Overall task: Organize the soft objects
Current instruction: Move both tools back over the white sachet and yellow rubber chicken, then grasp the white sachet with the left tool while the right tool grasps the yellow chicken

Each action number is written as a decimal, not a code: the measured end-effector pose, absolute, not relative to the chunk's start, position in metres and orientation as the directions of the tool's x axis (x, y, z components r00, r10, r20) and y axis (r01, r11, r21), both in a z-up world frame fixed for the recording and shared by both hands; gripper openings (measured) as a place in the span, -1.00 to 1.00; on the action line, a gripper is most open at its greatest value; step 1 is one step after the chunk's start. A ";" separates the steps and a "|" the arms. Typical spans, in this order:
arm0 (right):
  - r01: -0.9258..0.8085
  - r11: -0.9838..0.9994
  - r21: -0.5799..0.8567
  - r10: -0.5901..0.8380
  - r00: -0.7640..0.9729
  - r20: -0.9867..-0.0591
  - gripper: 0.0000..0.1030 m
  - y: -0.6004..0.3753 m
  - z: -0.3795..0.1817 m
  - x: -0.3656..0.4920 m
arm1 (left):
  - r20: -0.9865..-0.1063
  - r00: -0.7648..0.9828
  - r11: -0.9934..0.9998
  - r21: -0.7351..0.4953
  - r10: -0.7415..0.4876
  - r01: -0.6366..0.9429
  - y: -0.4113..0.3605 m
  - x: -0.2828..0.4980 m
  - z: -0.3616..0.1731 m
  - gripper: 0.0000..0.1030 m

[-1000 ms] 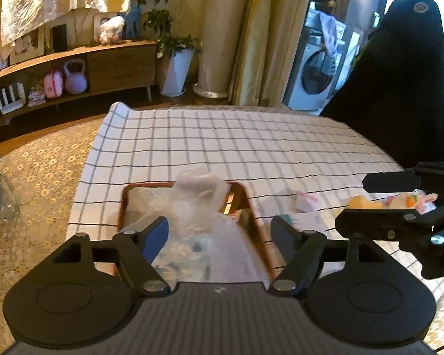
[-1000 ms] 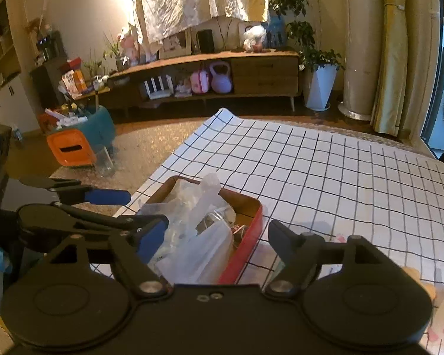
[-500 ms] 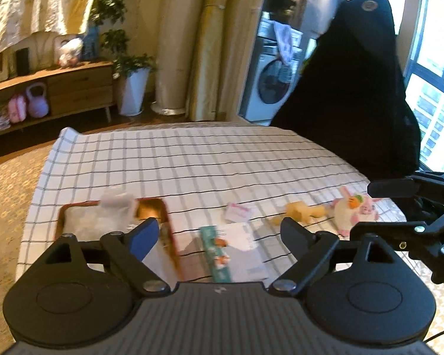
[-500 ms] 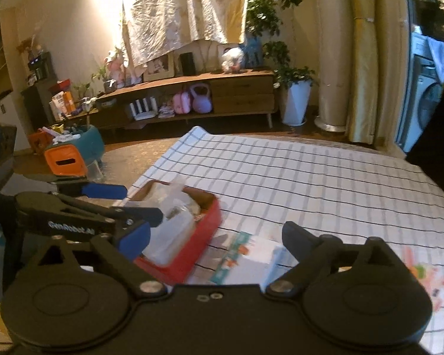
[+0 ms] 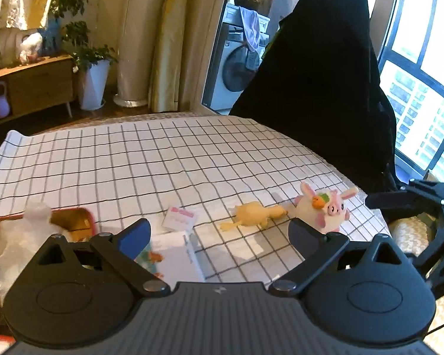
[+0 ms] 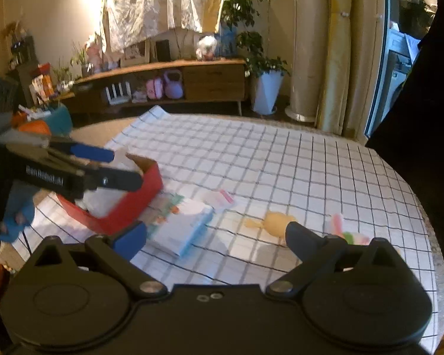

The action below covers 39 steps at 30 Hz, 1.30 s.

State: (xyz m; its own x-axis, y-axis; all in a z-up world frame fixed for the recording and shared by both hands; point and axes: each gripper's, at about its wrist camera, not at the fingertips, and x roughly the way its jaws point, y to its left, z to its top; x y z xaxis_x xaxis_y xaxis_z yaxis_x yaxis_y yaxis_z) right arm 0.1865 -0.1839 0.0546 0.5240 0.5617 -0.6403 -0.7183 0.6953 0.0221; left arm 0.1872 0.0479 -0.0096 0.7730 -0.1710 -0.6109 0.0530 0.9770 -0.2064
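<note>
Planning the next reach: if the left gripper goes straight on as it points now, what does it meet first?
Probably the white booklet lying between the open left gripper fingers, else the checked tablecloth beyond; depth is unclear.

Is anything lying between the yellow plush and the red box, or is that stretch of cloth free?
Not free. Between the yellow plush and the red box lie a flat white packet and a small pink-and-white packet on the checked cloth. Carry the plush over them.

Yellow duck toy [image 5: 256, 215] touching pink bunny plush [image 5: 322, 207], prob. lying flat.
</note>
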 end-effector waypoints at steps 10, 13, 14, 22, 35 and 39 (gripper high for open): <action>-0.737 0.676 -0.016 0.518 0.490 -0.701 0.94 -0.173 0.025 0.231 | -0.704 0.703 0.993 -0.111 -0.099 0.029 0.036 0.271 -0.037 0.94; -0.747 0.665 -0.025 0.510 0.478 -0.715 0.94 -0.164 0.017 0.241 | -0.729 0.678 0.993 -0.116 -0.095 0.014 0.038 0.290 -0.053 0.94; -0.749 0.662 -0.029 0.507 0.475 -0.719 0.94 -0.162 0.015 0.246 | -0.736 0.670 0.993 -0.119 -0.095 0.010 0.040 0.295 -0.058 0.94; -0.740 0.670 -0.066 0.451 0.476 -0.755 0.92 -0.139 -0.010 0.283 | -0.790 0.611 0.993 -0.106 -0.053 -0.050 0.050 0.335 -0.095 0.94; -0.695 0.712 -0.096 0.346 0.466 -0.814 0.72 -0.122 -0.054 0.318 | -0.825 0.564 0.999 -0.047 -0.028 -0.018 0.055 0.363 -0.136 0.86; -0.680 0.724 -0.115 0.311 0.471 -0.825 0.65 -0.122 -0.065 0.326 | -0.832 0.555 1.000 -0.002 -0.011 0.017 0.049 0.366 -0.145 0.67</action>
